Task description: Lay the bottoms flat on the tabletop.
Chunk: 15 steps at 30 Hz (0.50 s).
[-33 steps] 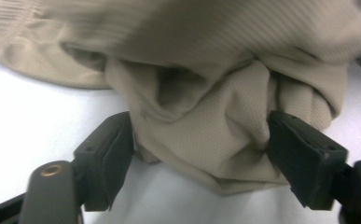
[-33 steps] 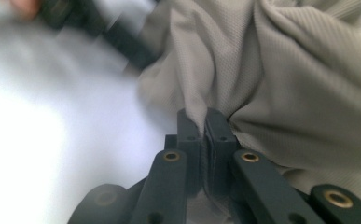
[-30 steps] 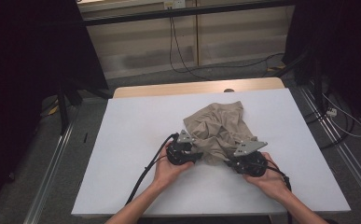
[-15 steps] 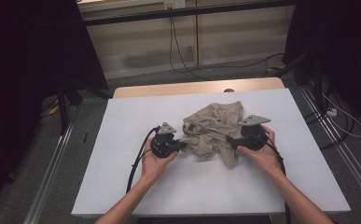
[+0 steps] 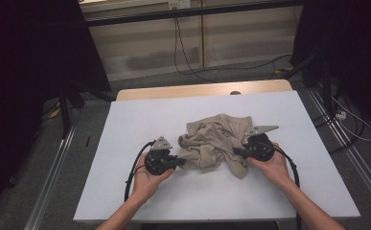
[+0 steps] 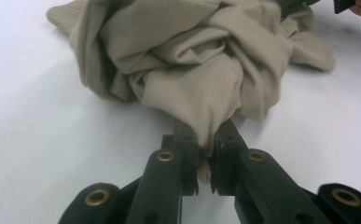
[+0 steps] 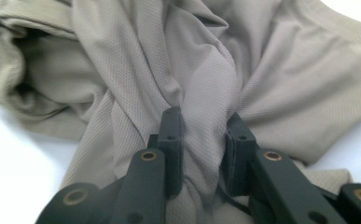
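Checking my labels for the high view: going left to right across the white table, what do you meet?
Left claw → crumpled beige garment → right claw, all on the white table.

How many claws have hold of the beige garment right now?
2. The left claw pinches a fold at the garment's left edge; the right claw clamps a bunched fold on its right side.

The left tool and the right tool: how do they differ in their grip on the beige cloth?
The left tool pinches a thin fold of the beige cloth at its left edge; the right tool holds a thicker fold on its right side, its jaws farther apart and just closing. Both are shut on it.
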Motion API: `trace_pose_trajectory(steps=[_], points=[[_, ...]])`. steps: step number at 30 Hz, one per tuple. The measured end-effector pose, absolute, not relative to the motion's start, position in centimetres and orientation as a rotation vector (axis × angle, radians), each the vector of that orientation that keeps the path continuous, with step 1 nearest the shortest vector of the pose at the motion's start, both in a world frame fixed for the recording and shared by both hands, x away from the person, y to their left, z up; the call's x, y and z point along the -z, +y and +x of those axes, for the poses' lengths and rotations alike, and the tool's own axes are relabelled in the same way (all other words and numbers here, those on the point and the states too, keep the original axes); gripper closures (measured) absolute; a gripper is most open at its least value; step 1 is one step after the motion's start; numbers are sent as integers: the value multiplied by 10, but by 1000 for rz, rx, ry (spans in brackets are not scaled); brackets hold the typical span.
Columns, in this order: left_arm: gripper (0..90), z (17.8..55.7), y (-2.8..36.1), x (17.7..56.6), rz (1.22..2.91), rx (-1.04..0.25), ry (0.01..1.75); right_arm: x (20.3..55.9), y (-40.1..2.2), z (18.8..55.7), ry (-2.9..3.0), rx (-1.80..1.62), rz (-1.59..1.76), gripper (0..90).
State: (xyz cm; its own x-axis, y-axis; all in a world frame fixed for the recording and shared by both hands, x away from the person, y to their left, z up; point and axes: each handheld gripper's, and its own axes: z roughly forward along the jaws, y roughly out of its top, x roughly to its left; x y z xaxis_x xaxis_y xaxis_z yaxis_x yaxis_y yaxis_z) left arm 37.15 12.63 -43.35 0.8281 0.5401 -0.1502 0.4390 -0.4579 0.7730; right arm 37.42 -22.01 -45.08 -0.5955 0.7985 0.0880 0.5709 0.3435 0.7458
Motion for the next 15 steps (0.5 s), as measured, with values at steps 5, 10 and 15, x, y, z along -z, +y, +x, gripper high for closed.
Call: trace_pose_trajectory(steps=[5,10,15], points=[[834,346,144,433,2127,-95,700,448,-215,340,2380,-1128,1145,737],[834,319,156,428,2118,-72,670,444,-218,306,2413,-1149,1099,737],[820,305,166,430,2096,-64,692,439,-223,280,2394,-1137,1066,702]])
